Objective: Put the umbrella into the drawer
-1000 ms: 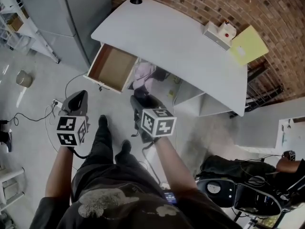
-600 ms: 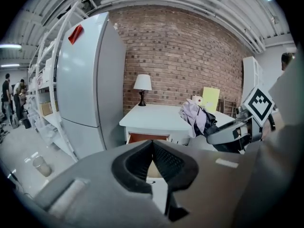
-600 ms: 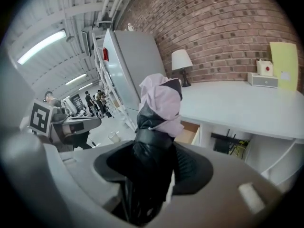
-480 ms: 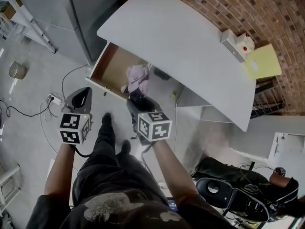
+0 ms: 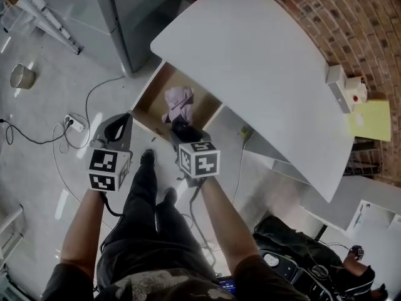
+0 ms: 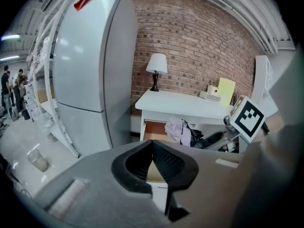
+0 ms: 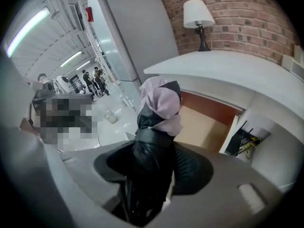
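— Status?
— The umbrella (image 7: 156,122) is gripped by the right tongs (image 7: 152,167) over the open drawer (image 5: 155,94) under the bench (image 5: 263,68). The left tongs (image 6: 153,148) are closed on nothing.
— Advice?
— It should be lowered lengthwise, kept clear of the drawer's front edge, then released.

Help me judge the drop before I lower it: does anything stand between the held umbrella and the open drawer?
Nothing visible does. The right gripper is closed on the umbrella, whose pink end reaches over the drawer. The drawer is pulled out, and the wooden bottom that shows is bare.
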`<act>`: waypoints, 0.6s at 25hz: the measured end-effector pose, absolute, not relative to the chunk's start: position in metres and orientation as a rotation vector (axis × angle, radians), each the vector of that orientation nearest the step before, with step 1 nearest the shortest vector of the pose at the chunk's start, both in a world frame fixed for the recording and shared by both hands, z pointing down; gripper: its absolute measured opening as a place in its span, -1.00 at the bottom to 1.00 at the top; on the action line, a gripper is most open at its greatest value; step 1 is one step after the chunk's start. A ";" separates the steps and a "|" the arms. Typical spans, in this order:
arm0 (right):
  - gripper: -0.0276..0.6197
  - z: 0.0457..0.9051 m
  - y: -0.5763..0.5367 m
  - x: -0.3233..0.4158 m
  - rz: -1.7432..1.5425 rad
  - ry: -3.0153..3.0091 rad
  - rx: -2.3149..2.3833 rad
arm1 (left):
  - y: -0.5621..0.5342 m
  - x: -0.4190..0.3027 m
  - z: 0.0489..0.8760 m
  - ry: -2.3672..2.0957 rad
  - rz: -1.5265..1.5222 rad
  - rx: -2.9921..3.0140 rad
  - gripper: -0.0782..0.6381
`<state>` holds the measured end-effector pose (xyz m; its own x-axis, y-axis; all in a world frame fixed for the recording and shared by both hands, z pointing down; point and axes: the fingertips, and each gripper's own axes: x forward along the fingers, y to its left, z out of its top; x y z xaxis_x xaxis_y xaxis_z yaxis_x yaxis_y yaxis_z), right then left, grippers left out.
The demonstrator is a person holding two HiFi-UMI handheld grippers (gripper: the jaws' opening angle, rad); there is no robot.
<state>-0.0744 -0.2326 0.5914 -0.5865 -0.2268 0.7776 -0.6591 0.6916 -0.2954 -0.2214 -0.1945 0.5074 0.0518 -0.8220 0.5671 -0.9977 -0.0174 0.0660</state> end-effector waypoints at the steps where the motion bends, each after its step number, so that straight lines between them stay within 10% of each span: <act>1: -0.19 0.602 -0.237 -0.078 0.740 -2.144 0.669 | -0.197 -0.226 0.515 -1.818 0.526 1.885 -0.75; 15: -0.19 0.690 -0.279 -0.119 0.595 -2.088 0.643 | -0.219 -0.257 0.582 -1.815 0.430 1.777 -0.75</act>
<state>-0.1190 -0.2793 0.6903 -0.5069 -0.2273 0.8315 -0.6316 0.7544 -0.1788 -0.2567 -0.2190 0.5822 0.0328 -0.8069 0.5898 -0.9857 0.0714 0.1525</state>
